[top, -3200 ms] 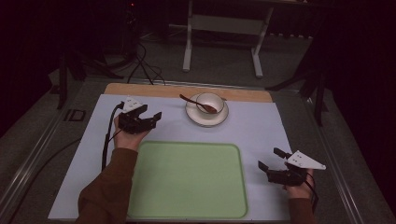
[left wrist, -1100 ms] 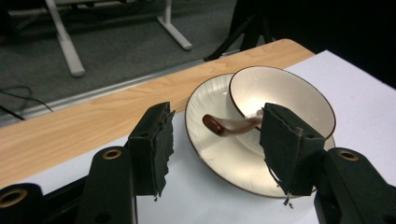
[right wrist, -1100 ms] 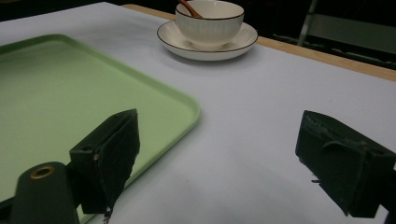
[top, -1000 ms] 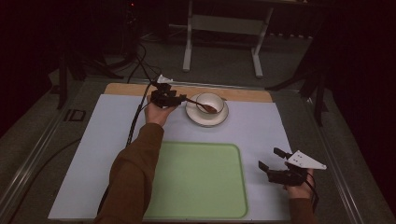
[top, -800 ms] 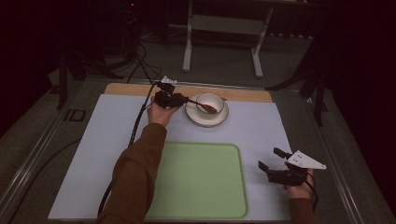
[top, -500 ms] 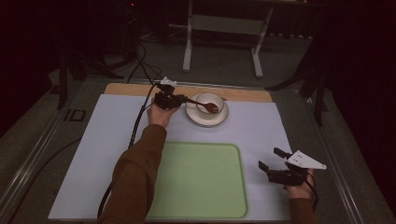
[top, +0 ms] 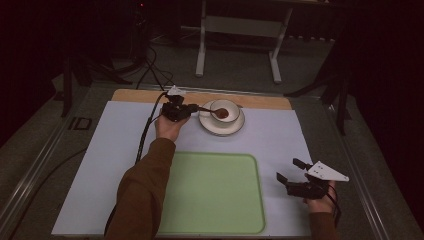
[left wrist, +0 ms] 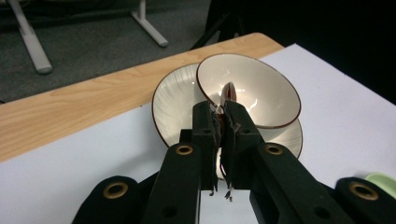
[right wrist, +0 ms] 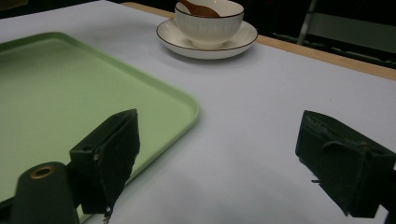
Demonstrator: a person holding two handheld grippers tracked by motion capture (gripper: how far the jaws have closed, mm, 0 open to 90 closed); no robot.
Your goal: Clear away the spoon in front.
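A: Left gripper [left wrist: 223, 122] pinching the brown wooden spoon [left wrist: 228, 94], which lies in the white ceramic bowl [left wrist: 254, 91]?

B: Yes, jaws just closed on its handle. Lift straight up, clear of the bowl's rim. Right gripper [right wrist: 224, 158] rests spread.

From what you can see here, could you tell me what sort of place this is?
Probably a lab recording station: a white-covered table, dark surroundings with floor cables, and a staged bowl beside a green tray.

Table [top: 75, 200], white-topped, wooden far edge: green tray [top: 212, 195] near; saucer [top: 235, 127] far.
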